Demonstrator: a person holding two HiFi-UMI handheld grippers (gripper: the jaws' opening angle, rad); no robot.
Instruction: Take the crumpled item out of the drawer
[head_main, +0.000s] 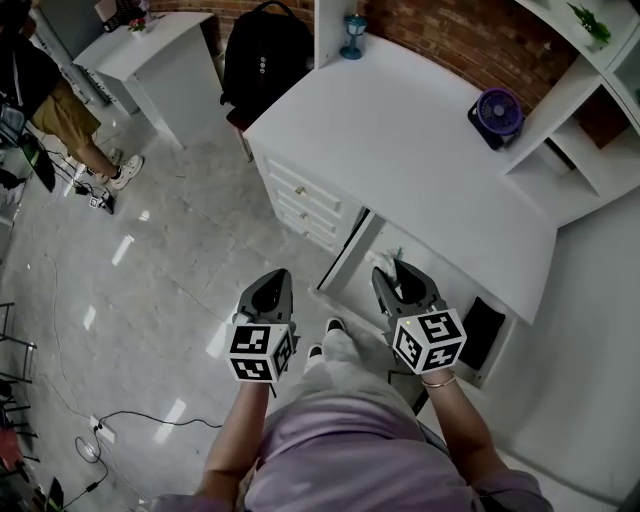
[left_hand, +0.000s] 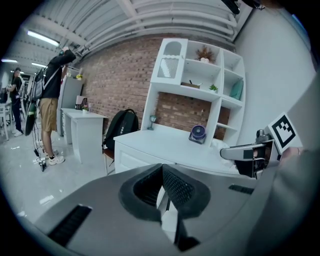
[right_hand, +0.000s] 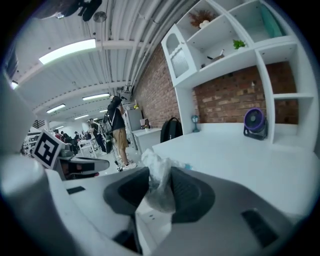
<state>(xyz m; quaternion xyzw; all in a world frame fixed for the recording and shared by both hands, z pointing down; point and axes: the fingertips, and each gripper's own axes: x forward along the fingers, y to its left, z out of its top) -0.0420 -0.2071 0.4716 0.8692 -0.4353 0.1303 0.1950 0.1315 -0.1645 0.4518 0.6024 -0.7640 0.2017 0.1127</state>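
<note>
My right gripper (head_main: 387, 276) is shut on a white crumpled item (head_main: 385, 260), held just above the open drawer (head_main: 343, 255) under the white desk's front edge. In the right gripper view the crumpled item (right_hand: 156, 169) is pinched between the two dark pads of the right gripper (right_hand: 160, 192) and sticks up past them. My left gripper (head_main: 276, 278) hangs over the floor to the left of the drawer. Its jaws (left_hand: 163, 186) are shut with nothing between them. The right gripper (left_hand: 247, 152) shows at the right edge of the left gripper view.
The white desk (head_main: 400, 140) carries a purple fan (head_main: 497, 112) and a blue goblet (head_main: 352, 35). A stack of closed drawers (head_main: 300, 205) is left of the open one. A black backpack (head_main: 262, 55) sits behind. A person (head_main: 55, 105) stands far left; cables (head_main: 100, 430) lie on the floor.
</note>
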